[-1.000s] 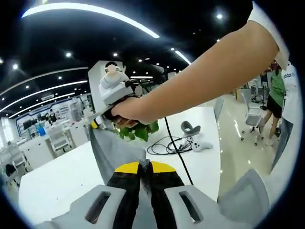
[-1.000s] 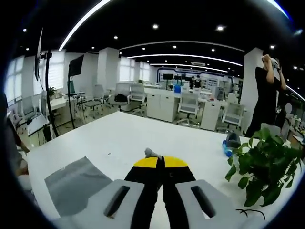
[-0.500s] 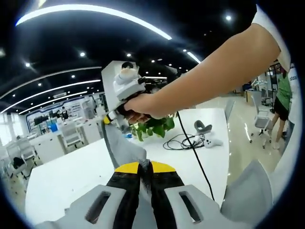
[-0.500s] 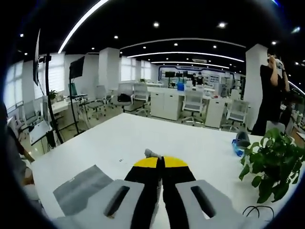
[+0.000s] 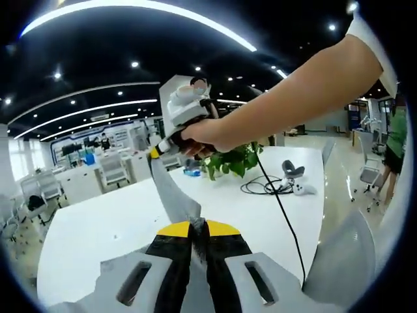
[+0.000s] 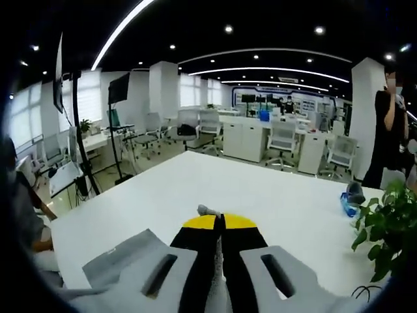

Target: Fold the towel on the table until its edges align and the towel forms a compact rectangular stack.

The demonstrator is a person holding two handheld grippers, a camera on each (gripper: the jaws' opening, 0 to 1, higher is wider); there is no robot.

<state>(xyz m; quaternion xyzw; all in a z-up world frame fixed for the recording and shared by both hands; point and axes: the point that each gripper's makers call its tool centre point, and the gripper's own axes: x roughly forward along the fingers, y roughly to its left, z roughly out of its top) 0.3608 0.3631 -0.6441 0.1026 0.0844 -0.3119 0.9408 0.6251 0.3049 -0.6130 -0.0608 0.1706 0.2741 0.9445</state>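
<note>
My left fingers (image 5: pixel 198 229) pinch the grey towel (image 5: pixel 171 192), which stretches taut up ahead to my right fingers (image 5: pixel 156 151) above the white worktop (image 5: pixel 91 235). My right fingers clamp a towel corner, cloth hanging below them.

The towel (image 5: pixel 171 195) is plain grey cloth, lifted off the white bench (image 5: pixel 91 235) and stretched in a taut, narrow band between the two tongs, each closed on one of its corners. In the right gripper view, a small tuft of it pokes out above the closed tips, and slack grey cloth (image 6: pixel 120 257) hangs low at the bench's near edge.
</note>
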